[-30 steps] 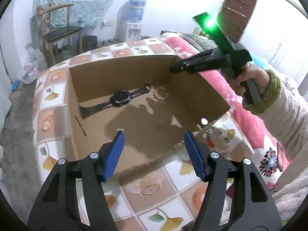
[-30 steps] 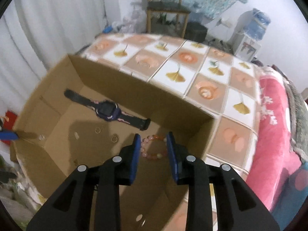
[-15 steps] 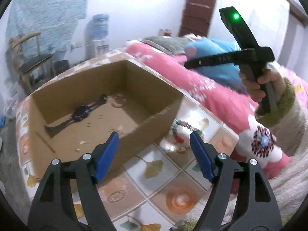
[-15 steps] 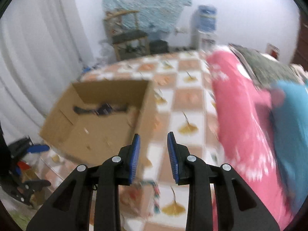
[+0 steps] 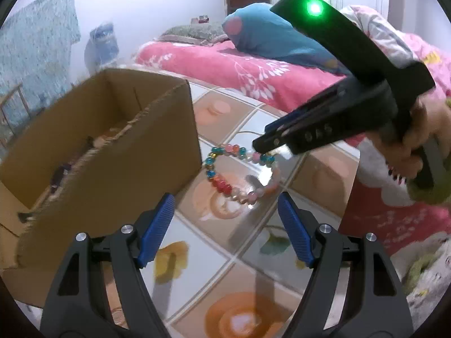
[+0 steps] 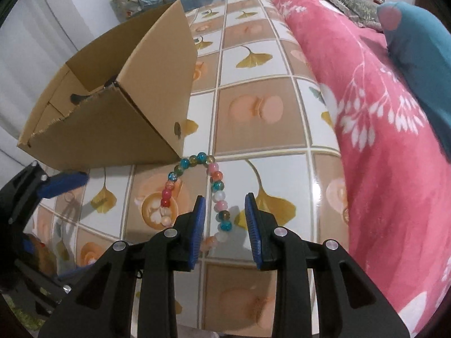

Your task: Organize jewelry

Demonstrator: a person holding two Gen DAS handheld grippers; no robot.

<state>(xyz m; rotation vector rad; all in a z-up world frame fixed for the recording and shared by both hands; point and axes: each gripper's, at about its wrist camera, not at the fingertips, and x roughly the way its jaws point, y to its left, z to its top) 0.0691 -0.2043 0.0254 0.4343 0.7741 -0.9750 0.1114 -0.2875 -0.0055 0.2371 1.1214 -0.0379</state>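
Observation:
A bracelet of many-coloured beads (image 5: 222, 186) lies on the tiled tablecloth just off the corner of an open cardboard box (image 5: 112, 146). My right gripper (image 6: 225, 225) points down over the bracelet (image 6: 217, 186). Its blue pads stand part-way apart with one strand of beads between them, and neither pad presses on it. In the left wrist view the right gripper (image 5: 260, 145), held by a hand (image 5: 422, 140), has its tip at the bracelet's far side. My left gripper (image 5: 225, 225) hangs open and empty just short of the bracelet. A dark watch strap (image 6: 76, 98) shows inside the box (image 6: 126, 107).
A small gold ring (image 6: 177, 129) sits at the box's lower corner. A pink floral quilt (image 6: 380, 140) with a blue pillow (image 6: 417, 36) borders the tablecloth on the right. A chair and a water dispenser stand far behind.
Both grippers have swung away from over the box's inside, rolled, and dropped to the tablecloth beside it. The right gripper now straddles a strand of the bead bracelet.

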